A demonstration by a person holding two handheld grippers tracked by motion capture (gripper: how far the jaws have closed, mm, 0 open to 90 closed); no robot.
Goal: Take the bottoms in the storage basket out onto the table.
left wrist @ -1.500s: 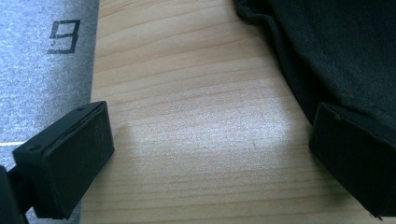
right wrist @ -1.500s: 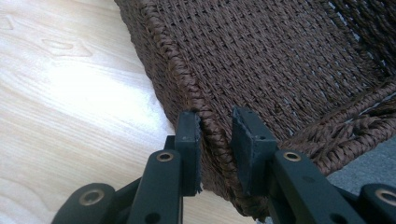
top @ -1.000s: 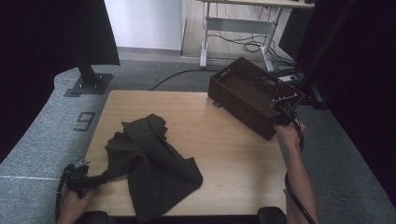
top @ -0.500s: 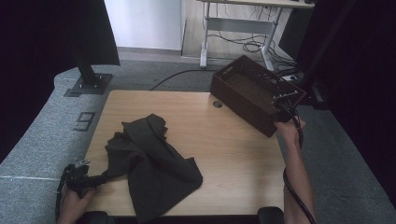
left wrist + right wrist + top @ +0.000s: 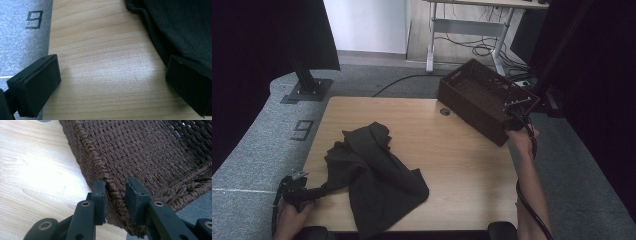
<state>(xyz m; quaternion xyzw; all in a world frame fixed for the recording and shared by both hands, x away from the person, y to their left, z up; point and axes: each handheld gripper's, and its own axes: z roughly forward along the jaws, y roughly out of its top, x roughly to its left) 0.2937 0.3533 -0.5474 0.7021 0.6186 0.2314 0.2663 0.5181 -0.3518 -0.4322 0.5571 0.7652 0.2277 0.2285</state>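
Observation:
A dark brown woven basket (image 5: 477,97) stands at the table's far right corner, partly past the edge. My right gripper (image 5: 517,107) straddles its near rim. In the right gripper view the braided rim (image 5: 113,187) runs between the jaws of the right gripper (image 5: 116,187), which have just been opening; a thin gap shows at the right-hand pad (image 5: 131,192). A crumpled black cloth (image 5: 372,175) lies on the front left of the table (image 5: 462,165). My left gripper (image 5: 319,190) lies open at the cloth's left edge, and one jaw of the left gripper (image 5: 110,72) touches the cloth (image 5: 180,25).
A round grey grommet (image 5: 445,111) sits in the tabletop near the basket. Grey floor with a "9" mark (image 5: 302,129) lies left of the table. A black stand base (image 5: 304,90), a desk frame (image 5: 467,30) and cables stand behind.
The basket has shifted slightly toward the far right with the right hand. The left hand and the cloth have stayed put.

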